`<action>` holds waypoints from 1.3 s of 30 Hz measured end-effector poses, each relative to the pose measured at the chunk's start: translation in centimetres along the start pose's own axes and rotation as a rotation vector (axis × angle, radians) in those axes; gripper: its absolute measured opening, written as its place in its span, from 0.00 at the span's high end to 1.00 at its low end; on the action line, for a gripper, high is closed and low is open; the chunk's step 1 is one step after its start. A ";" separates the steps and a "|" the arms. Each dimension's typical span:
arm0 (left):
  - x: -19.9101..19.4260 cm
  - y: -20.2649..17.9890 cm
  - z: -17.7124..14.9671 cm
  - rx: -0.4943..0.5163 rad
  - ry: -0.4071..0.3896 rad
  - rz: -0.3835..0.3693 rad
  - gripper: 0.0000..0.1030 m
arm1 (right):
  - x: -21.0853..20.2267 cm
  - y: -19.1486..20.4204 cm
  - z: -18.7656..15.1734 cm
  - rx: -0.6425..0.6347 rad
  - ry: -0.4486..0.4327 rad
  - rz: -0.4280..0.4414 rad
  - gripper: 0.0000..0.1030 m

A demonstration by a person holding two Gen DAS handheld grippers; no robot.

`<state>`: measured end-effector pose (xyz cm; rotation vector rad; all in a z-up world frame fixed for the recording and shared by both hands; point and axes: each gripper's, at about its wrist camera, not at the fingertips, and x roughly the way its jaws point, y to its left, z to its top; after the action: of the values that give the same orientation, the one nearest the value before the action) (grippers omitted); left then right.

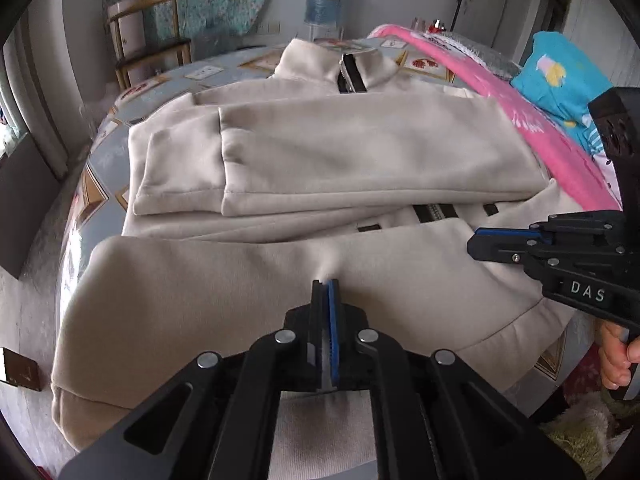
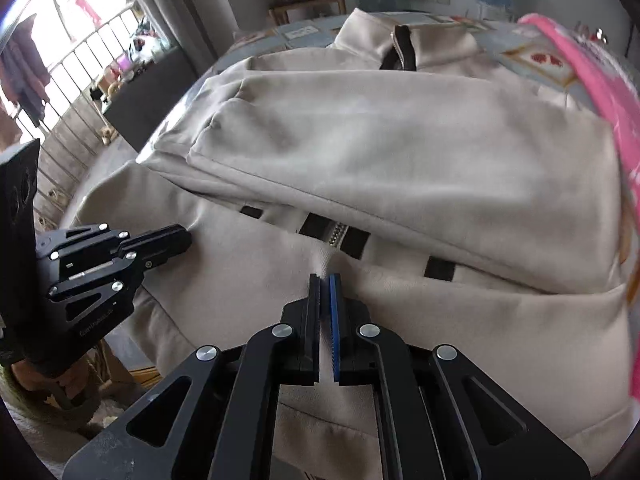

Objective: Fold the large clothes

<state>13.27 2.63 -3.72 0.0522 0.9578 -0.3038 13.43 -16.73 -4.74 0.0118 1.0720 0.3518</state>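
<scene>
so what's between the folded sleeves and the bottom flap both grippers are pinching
In the right wrist view, a strip of the beige jacket front shows there: its zipper and black tabs, nothing else.

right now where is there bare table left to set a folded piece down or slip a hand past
Bare tablecloth shows only as a strip left of the beige jacket, running round behind its collar. The right side is crowded: pink cloth and blue cloth lie against the jacket. The left gripper and right gripper pinch the near edge.
</scene>
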 end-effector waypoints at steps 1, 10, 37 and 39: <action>0.0 0.0 -0.1 -0.002 0.000 -0.001 0.96 | -0.4 -0.5 0.0 0.021 0.002 0.014 0.85; 0.0 0.3 -0.1 -0.028 0.003 -0.019 0.95 | -9.9 -10.8 -2.6 0.244 -0.145 -0.203 0.42; 0.0 0.1 -0.5 -0.010 -0.035 -0.020 0.95 | -6.8 -13.8 -4.9 0.220 -0.164 -0.468 0.91; 0.0 0.1 -0.4 -0.010 -0.033 -0.019 0.95 | -8.6 -13.7 -4.7 0.254 -0.181 -0.492 0.61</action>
<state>12.95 2.86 -3.97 0.0287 0.9270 -0.3165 9.46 -32.90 -2.11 0.0058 0.8987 -0.2271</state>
